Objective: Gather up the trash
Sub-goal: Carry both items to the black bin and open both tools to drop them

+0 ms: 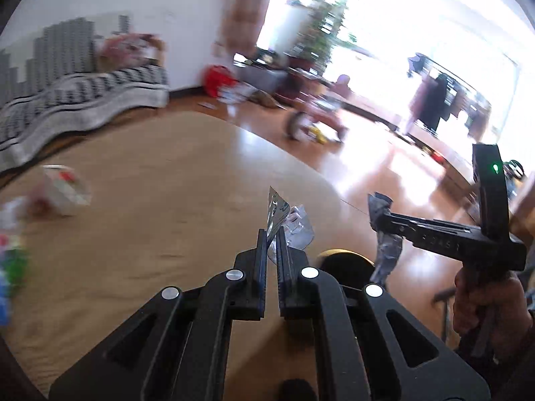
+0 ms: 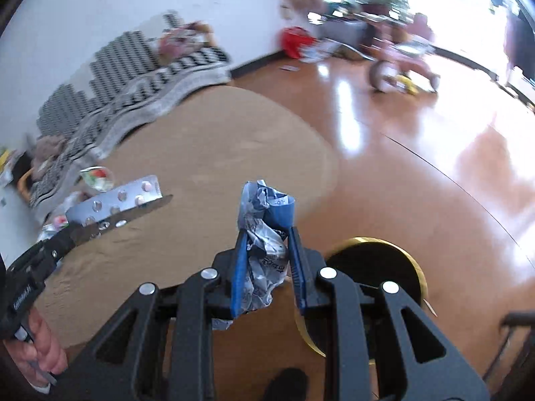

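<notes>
My left gripper [image 1: 272, 234] is shut on a silver blister pack [image 1: 276, 212], seen edge-on above the tan rug [image 1: 150, 200]; the right wrist view shows the pack [image 2: 117, 200] flat with pills. My right gripper [image 2: 267, 234] is shut on a crumpled blue and silver wrapper [image 2: 265, 234], which also shows in the left wrist view [image 1: 384, 230]. A black bin with a gold rim [image 2: 378, 260] stands just below and right of the right gripper. A white cup [image 1: 65, 188] and more litter [image 1: 13, 257] lie on the rug at the left.
A patterned sofa cover [image 1: 77, 100] edges the rug at the back left. A pink tricycle [image 2: 401, 63] and a red bag [image 2: 294, 41] stand on the glossy wood floor [image 2: 418, 167] beyond. A dark stool frame [image 2: 515, 334] is at the lower right.
</notes>
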A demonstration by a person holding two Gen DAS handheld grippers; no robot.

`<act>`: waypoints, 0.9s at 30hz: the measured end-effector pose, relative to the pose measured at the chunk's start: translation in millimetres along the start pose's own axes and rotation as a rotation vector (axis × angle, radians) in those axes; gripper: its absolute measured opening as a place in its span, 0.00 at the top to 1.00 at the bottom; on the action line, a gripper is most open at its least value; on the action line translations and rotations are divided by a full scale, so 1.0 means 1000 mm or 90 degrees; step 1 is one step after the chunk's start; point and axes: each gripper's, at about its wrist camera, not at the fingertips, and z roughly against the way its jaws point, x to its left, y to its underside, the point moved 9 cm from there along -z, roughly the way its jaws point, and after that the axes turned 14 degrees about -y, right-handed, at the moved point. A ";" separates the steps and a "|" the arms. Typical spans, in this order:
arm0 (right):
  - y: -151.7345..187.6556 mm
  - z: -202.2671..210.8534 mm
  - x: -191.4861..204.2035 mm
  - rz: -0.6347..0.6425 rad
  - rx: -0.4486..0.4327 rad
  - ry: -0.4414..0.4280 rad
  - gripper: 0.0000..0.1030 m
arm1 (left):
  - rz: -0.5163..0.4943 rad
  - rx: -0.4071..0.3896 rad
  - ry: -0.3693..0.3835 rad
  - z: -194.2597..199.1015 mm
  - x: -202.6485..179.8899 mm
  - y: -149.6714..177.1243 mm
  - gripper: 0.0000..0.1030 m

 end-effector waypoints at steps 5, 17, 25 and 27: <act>0.018 0.013 -0.070 -0.069 0.018 0.058 0.77 | -0.045 0.059 0.085 -0.046 -0.085 0.031 0.96; 0.045 0.006 -0.132 -0.132 0.072 0.081 0.77 | -0.112 0.178 0.120 -0.122 -0.158 0.102 0.96; 0.043 0.003 -0.133 -0.135 0.083 0.077 0.77 | -0.113 0.199 0.132 -0.135 -0.161 0.106 0.96; 0.043 0.002 -0.133 -0.138 0.085 0.079 0.77 | -0.115 0.203 0.132 -0.137 -0.163 0.109 0.95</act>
